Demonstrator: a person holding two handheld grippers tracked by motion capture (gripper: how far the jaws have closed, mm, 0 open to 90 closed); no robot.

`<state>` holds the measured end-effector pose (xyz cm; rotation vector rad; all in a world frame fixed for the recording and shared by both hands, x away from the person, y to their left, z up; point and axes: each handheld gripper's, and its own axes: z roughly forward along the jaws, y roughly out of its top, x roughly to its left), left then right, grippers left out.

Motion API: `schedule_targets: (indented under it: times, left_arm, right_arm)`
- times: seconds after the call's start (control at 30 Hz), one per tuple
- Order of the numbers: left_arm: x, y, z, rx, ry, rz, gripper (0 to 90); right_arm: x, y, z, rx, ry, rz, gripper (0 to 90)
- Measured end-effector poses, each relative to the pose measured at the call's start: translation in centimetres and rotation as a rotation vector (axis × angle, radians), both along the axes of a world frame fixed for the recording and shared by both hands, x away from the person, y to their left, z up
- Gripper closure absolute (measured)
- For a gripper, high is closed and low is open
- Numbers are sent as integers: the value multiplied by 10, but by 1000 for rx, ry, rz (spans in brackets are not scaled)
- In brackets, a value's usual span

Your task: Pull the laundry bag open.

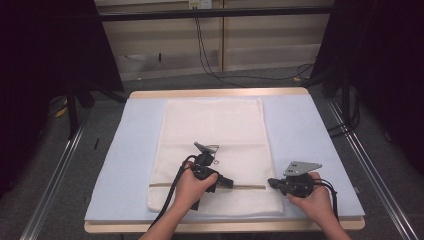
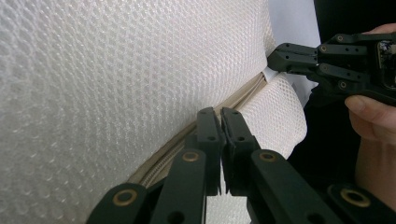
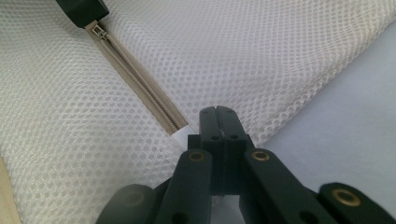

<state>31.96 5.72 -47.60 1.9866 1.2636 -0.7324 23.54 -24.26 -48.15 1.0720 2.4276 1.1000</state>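
Left gripper (image 1: 231, 184) lies low over the mesh laundry bag (image 1: 212, 150), its jaws pressed together on the zipper (image 1: 250, 187) at the slider; in the left gripper view the two tips (image 2: 221, 122) meet over the beige zipper tape (image 2: 154, 161). Right gripper (image 1: 272, 183), at 3 o'clock from it, has its jaws pinched shut on the bag's edge at the zipper's end, which the right gripper view shows just at 9 o'clock of the closed tips (image 3: 219, 122). The bag lies flat in the middle of the blue mat (image 1: 310, 135) on the worktop (image 1: 220, 93), its near edge close to the mat's 6 o'clock edge. Bare mat lies open at 3 and 9 o'clock of the bag.
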Motion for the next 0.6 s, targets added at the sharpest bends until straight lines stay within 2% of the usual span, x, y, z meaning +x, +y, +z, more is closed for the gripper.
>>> schedule_targets:
  times: [0.3,0.6]
  left_arm:
    - [1,8,0,0,7,13,874]
    - [1,10,1,-11,3,0,874]
  right_arm:
    - [0,0,0,5,4,-4,900]
    - [0,0,0,9,9,-6,900]
